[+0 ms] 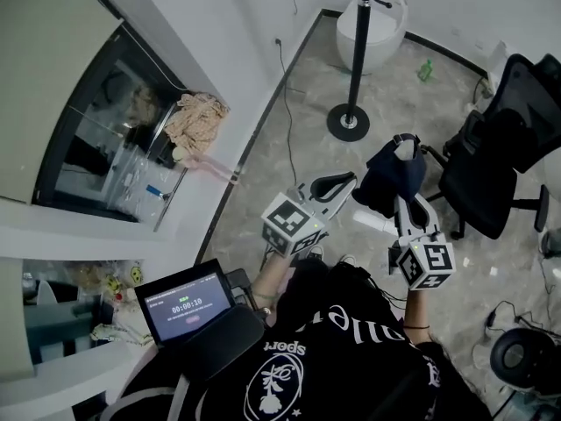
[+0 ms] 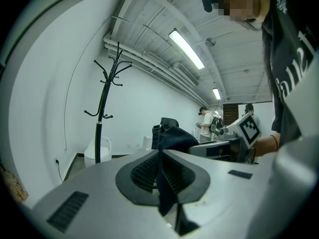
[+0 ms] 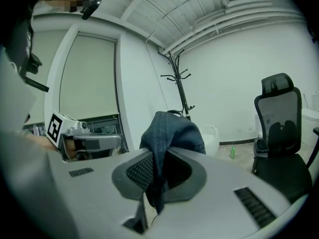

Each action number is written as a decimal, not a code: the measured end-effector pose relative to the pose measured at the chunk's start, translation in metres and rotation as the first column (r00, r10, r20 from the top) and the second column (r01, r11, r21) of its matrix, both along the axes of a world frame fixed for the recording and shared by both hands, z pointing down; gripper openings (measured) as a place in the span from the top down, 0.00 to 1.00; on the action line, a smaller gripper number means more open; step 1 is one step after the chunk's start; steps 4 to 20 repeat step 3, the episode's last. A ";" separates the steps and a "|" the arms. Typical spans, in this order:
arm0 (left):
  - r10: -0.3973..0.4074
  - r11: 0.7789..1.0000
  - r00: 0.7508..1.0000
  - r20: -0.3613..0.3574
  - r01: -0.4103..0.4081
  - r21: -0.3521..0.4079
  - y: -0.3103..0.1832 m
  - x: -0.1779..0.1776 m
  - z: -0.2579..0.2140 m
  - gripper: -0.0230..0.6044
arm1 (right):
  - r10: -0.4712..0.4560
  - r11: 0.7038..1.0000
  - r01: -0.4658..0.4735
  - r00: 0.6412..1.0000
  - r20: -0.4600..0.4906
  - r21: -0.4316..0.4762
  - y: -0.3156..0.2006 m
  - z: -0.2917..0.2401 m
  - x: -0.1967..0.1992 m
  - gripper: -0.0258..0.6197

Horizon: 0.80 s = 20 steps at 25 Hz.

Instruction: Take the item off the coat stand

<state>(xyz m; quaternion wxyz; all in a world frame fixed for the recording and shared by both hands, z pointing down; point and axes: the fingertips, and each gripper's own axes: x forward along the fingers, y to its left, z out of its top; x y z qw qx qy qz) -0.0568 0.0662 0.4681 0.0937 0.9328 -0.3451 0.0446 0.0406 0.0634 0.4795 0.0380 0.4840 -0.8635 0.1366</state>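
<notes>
The black coat stand point(image 1: 355, 51) rises from its round base on the floor ahead, and its hooks are bare point(image 2: 110, 76) point(image 3: 178, 78). A dark blue fabric item point(image 1: 392, 181) hangs in the air between me and the stand, clear of it. My right gripper point(image 1: 404, 152) is shut on the item, and the cloth point(image 3: 169, 133) runs down between its pads. My left gripper point(image 1: 344, 182) reaches the item's left edge. A dark blue strip of cloth point(image 2: 172, 139) sits pinched between its closed jaws.
A black office chair point(image 1: 495, 160) stands close on the right. A white bin point(image 1: 375, 26) and a green bottle point(image 1: 426, 70) sit beyond the stand. A dark glass cabinet point(image 1: 114, 139) and ledge line the left wall. Other people stand far off in the left gripper view.
</notes>
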 end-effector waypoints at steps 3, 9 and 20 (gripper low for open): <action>0.011 1.000 1.000 -0.010 -0.011 0.007 -0.001 -0.003 -0.002 0.95 | 0.006 1.000 -0.006 1.000 -0.003 0.001 0.000 0.001 -0.005 0.90; 0.011 1.000 1.000 -0.010 -0.011 0.007 -0.001 -0.003 -0.002 0.95 | 0.006 1.000 -0.006 1.000 -0.003 0.001 0.000 0.001 -0.005 0.90; 0.011 1.000 1.000 -0.010 -0.011 0.007 -0.001 -0.003 -0.002 0.95 | 0.006 1.000 -0.006 1.000 -0.003 0.001 0.000 0.001 -0.005 0.90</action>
